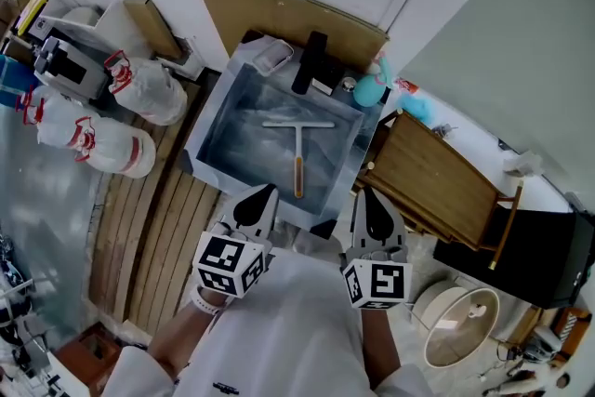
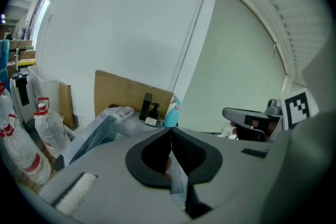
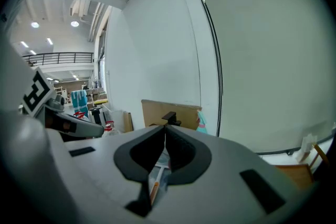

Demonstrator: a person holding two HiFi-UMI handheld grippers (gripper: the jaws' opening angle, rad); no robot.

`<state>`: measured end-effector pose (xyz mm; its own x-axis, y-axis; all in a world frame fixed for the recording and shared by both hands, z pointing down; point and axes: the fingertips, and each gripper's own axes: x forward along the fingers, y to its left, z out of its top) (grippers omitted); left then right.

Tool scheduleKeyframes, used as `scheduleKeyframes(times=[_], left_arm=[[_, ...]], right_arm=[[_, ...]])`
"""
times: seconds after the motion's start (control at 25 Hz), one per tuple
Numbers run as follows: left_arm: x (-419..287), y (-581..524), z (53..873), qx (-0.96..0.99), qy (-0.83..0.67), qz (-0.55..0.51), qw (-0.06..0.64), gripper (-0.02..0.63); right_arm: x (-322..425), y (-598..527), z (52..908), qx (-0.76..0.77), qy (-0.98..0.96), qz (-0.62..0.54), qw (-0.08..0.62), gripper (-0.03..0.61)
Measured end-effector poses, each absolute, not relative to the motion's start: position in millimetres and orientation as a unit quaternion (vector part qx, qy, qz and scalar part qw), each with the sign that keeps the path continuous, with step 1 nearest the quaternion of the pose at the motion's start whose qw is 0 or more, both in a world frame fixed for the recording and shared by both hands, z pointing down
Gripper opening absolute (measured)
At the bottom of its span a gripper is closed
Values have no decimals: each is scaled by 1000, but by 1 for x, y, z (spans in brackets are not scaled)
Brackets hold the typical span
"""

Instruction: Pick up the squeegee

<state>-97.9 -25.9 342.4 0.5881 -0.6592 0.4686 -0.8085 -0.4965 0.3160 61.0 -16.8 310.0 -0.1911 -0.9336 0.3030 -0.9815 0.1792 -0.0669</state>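
Basin-side (image 1: 221,118), hovering with left claw (image 1: 270,191) and right claw (image 1: 366,194) shut and empty; yet to reach, grip, lift squeegee (image 1: 298,142) lying inside.

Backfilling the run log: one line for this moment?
stage: pre-grasp | left gripper: shut, empty | right gripper: shut, empty | white T-shaped squeegee with orange-tipped handle: flat in silvery tub, untouched

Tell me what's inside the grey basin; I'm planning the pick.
A squeegee lies on the basin floor, blade far, orange-tipped handle toward the person. Parts of the near edge are hidden behind the left gripper and right gripper.
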Motion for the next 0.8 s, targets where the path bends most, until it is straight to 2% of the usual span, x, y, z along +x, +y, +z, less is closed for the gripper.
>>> scheduleKeyframes(times=[0.44, 0.8], left_arm=[[-62, -78, 406, 822, -439, 191, 309, 8], [-41, -118, 479, 795, -444, 228, 344, 9]], right_arm=[[76, -57, 337, 610, -775, 138, 95, 6], [75, -82, 400, 581, -785, 174, 125, 6]])
